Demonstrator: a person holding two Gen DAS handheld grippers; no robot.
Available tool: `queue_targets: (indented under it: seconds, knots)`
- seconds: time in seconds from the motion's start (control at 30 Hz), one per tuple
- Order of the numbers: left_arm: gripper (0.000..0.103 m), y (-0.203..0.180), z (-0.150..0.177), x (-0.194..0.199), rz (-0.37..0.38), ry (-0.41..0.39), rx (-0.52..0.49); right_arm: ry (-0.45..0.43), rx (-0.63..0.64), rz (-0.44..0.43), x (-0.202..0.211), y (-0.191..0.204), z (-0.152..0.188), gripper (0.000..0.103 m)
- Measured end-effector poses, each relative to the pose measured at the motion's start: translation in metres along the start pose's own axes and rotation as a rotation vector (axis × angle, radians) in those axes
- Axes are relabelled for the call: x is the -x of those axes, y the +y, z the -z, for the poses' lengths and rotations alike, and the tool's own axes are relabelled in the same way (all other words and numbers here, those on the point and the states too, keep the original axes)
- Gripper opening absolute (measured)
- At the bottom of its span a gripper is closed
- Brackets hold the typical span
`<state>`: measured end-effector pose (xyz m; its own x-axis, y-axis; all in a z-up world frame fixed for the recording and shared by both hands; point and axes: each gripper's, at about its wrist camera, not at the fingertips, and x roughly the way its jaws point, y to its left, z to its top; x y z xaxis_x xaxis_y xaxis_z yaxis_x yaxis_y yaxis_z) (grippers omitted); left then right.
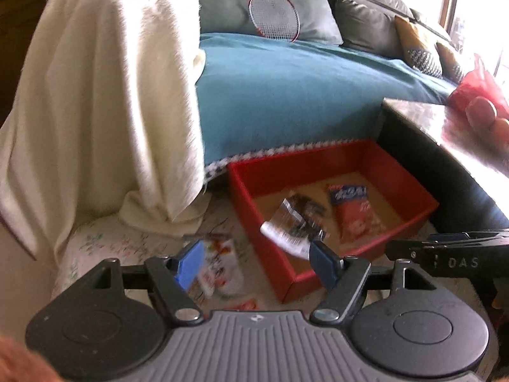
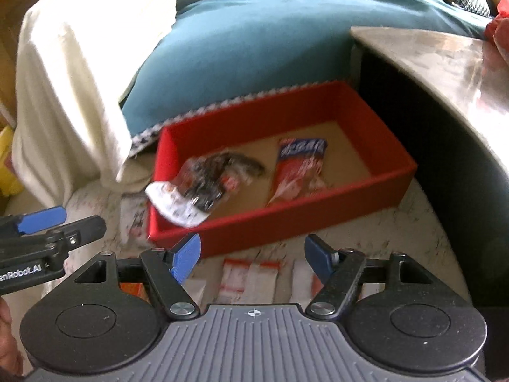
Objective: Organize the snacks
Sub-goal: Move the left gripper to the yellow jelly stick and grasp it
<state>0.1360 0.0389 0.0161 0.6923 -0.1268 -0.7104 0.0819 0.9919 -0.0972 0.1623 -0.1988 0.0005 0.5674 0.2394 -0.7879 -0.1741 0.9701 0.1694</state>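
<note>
Two snack packets in the red box, both grippers empty.

A clear plastic packet with dark contents (image 2: 197, 187) lies over the near-left wall of the shallow red cardboard box (image 2: 375, 191); a red-and-blue foil packet (image 2: 299, 168) lies flat inside, to its right. More white-and-red sachets (image 2: 251, 275) sit on the pale floor nearer. The left gripper (image 1: 257, 261) and right gripper (image 2: 251, 254) both stand wide, holding nothing. A teal blanket (image 2: 254, 47) drapes behind.

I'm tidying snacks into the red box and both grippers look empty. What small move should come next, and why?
Probably lower the open right gripper onto one of the white, red-striped snack packets on the pale marbled surface below it. Two packets already lie in the red rectangular box; these remain outside.
</note>
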Motion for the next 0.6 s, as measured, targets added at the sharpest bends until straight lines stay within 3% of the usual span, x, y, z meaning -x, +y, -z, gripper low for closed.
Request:
queue_targets:
  seconds: [0.37,0.6]
  knots:
    - [0.066,0.001,0.027,0.02,0.007,0.029,-0.032,0.035,0.001,-0.017,0.012,0.017,0.031,0.08]
    - [0.066,-0.003,0.052,0.032,0.008,0.052,-0.11,0.068,-0.007,-0.013,0.017,0.015,0.054,0.081]
